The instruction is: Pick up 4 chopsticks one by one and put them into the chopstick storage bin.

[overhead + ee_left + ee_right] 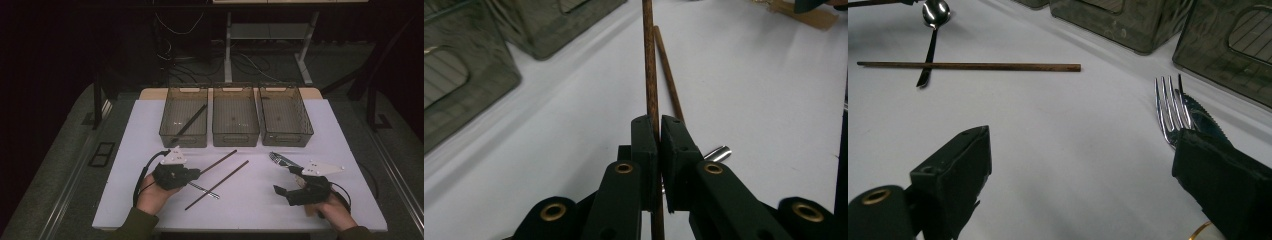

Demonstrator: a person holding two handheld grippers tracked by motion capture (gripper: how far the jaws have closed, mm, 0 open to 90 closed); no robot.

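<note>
My left gripper (196, 173) (659, 125) is shut on a brown chopstick (220, 159) (650, 70), which points up and right toward the bins. A second brown chopstick (217, 184) (668, 80) (973, 65) lies flat on the white table, across a metal spoon (206, 190) (933, 25). My right gripper (284, 179) (1080, 145) stands open near the table's front right with nothing between its jaws. Just beyond its far jaw lie a fork (1170, 107) and a serrated knife (1205, 120), side by side (278, 159).
Three smoky clear bins stand in a row at the back: the left bin (170, 131) holds a dark stick (191, 120), next to the middle bin (235, 137) and right bin (305, 131). The white board (250, 210) ends near my forearms.
</note>
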